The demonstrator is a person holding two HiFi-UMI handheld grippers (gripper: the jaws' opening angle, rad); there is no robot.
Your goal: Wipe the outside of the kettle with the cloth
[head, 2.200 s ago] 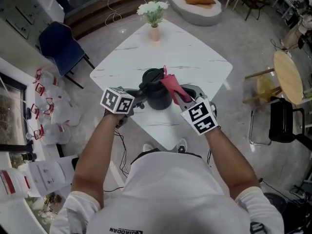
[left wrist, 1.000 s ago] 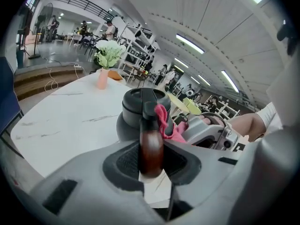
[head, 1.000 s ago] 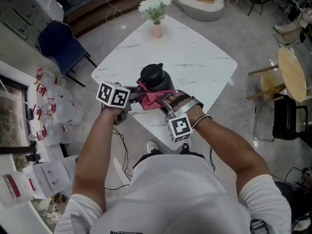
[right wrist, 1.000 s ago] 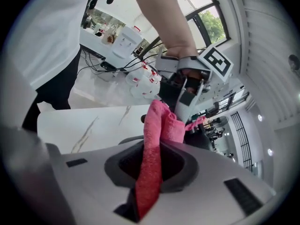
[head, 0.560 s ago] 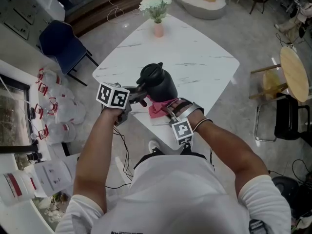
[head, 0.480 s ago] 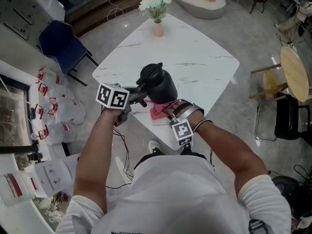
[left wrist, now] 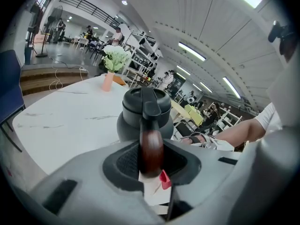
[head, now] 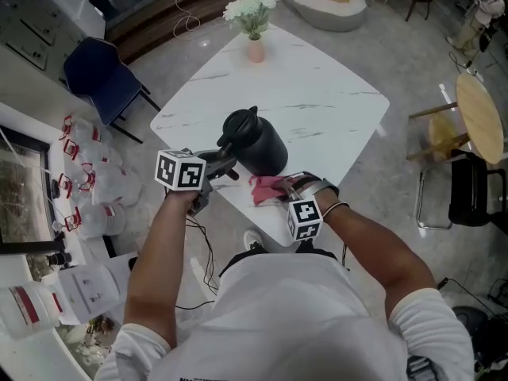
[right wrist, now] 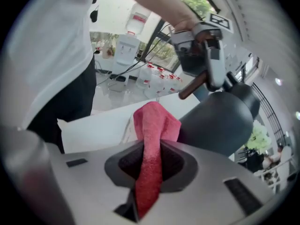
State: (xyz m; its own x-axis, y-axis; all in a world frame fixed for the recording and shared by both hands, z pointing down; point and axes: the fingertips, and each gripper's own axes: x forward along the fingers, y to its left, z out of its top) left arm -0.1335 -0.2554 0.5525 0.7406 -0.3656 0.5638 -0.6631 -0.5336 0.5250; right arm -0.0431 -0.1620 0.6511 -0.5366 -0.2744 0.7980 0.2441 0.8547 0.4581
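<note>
The kettle [head: 255,143] stood upright near the middle of the head view, on the lower part of the white counter [head: 317,94]. Its brown handle [left wrist: 151,146] pointed to the lower left and was clenched between the jaws of the left gripper [head: 225,165]. The pink cloth [head: 266,187] was pinched in the jaws of the right gripper [head: 279,189], just below the kettle's body (whether it touched the wall, I could not tell). So the kettle lay up and slightly left from the right jaws, and the right hand was the nearer one for wiping. A vase of flowers [head: 252,30] stood well apart, at the upper edge.
</note>
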